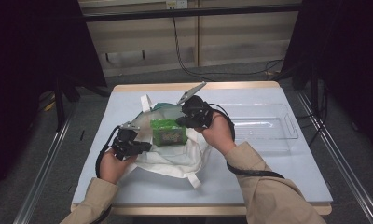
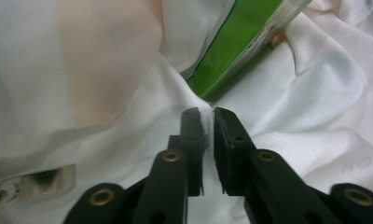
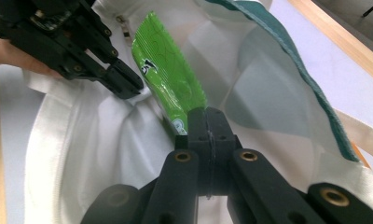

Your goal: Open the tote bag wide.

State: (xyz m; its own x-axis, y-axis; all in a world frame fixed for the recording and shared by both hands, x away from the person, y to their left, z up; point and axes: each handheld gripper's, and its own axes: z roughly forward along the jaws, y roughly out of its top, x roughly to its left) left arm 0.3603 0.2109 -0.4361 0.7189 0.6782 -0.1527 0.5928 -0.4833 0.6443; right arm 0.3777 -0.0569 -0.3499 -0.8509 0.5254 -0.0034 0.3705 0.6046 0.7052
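From above, a green packet (image 1: pixel 167 132) stands on a white bag (image 1: pixel 175 156) on the table (image 1: pixel 268 172), left gripper (image 1: pixel 145 147) and right gripper (image 1: pixel 180 120) flanking it. The left gripper view shows jaws pinching bag cloth (image 2: pixel 128 154) beside the packet (image 2: pixel 236 46). The right gripper view shows jaws clamped on the packet's (image 3: pixel 168 74) edge.

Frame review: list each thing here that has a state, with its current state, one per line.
Left gripper: shut, pinching a fold of the white cloth bag.
Right gripper: shut on the green packet's edge.
Green packet: held at the bag's mouth, sealed as far as visible.
White cloth bag: lying crumpled on the table, mouth open.
Clear plastic tray: flat on the table, empty.
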